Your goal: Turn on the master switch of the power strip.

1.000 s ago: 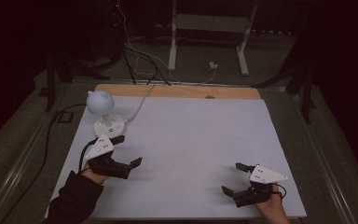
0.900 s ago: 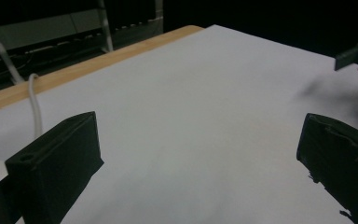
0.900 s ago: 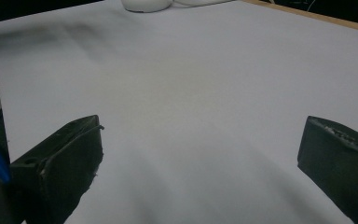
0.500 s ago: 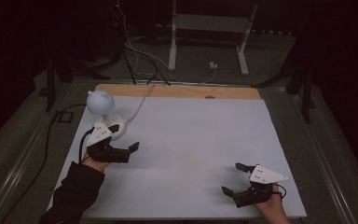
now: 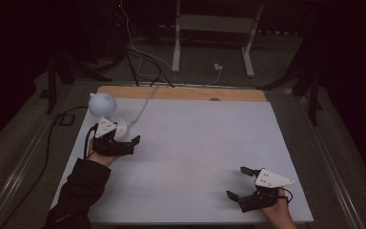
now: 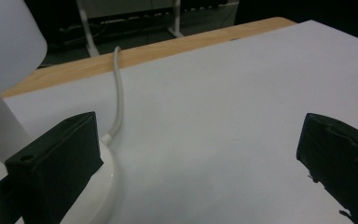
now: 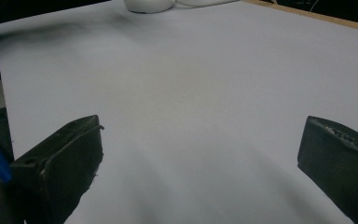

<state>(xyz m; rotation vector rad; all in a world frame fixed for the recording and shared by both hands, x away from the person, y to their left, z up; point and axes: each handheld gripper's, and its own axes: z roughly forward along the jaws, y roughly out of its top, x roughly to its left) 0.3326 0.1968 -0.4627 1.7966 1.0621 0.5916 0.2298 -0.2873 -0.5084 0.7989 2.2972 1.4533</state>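
- The small white desk lamp with a rounded shade and a round base (image 5: 106, 114) is standing at the far left corner of the white-covered table (image 5: 195, 143), its white cable (image 6: 117, 98) running off over the wooden far edge.
- The left gripper (image 5: 126, 143) is hovering right beside the lamp's base, jaws spread wide and holding nothing; in the left gripper view the base is sitting just behind one jaw, though I cannot tell whether they are touching.
- The right gripper (image 5: 238, 183) is waiting near the near right corner, well apart from the lamp, jaws likewise spread with bare table between them.
- Judging by this, the approach to the lamp is the step in hand, and no grasp is made yet.
- The next move is probably calling for turning the left gripper toward the lamp so the open jaws are straddling the base or stem, then pressing shut without tipping the shade or snagging the cable.
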